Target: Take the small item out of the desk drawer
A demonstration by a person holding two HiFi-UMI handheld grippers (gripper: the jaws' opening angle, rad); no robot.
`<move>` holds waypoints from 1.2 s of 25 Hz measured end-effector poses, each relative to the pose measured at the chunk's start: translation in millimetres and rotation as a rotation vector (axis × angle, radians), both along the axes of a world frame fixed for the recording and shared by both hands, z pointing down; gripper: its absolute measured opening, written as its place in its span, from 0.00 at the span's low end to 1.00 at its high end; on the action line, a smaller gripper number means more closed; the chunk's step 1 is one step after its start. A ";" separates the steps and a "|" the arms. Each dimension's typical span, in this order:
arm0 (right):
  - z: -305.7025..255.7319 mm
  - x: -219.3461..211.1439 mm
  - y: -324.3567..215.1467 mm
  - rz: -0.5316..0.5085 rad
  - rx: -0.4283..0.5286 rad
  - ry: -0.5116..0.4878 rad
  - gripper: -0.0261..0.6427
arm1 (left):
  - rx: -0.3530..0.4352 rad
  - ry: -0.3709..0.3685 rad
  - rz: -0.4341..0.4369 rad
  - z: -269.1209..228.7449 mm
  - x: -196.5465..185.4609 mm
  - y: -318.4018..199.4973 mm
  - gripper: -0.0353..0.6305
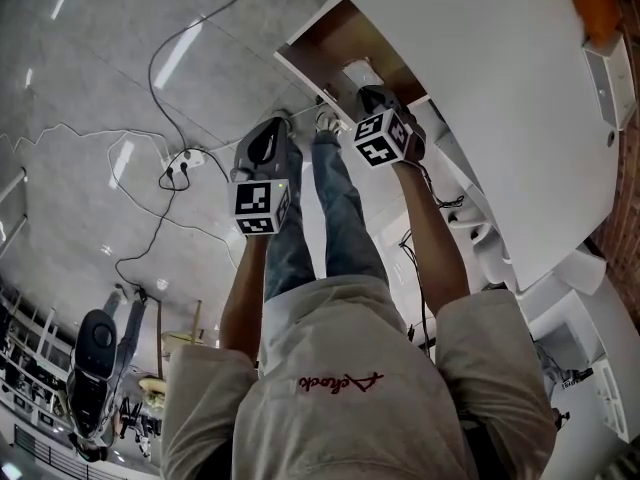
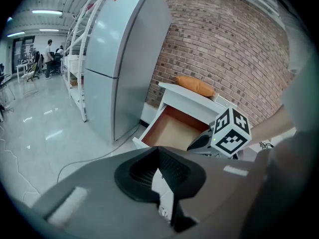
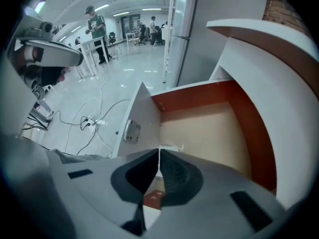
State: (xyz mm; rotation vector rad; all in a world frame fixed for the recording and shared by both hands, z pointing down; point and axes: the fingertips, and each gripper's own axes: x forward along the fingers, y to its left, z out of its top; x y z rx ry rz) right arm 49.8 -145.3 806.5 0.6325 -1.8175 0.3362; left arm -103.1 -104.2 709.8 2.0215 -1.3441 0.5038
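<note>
The white desk point(image 1: 490, 88) has its drawer point(image 1: 335, 40) pulled open, with a beige floor point(image 3: 214, 131) and red-brown sides. A small white item point(image 3: 169, 147) lies on the drawer floor close to the front wall. My right gripper point(image 3: 159, 156) is shut and hangs over the drawer's front end, its tips right at the item; I cannot tell whether they touch it. In the head view this gripper point(image 1: 360, 93) is at the drawer's front edge. My left gripper point(image 1: 283, 120) is shut and empty, held left of the drawer over the floor, and its view shows the open drawer point(image 2: 172, 128) ahead.
A tall grey fridge point(image 2: 124, 59) stands left of the desk against a brick wall. An orange object point(image 2: 196, 86) lies on the desk top. Cables and a power strip point(image 1: 180, 163) trail over the glossy floor. The person's feet point(image 1: 325, 120) stand just before the drawer.
</note>
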 end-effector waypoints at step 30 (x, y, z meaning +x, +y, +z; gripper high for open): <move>101.3 17.5 -65.7 0.096 -0.174 0.215 0.13 | -0.032 0.013 -0.014 22.4 -22.1 4.1 0.07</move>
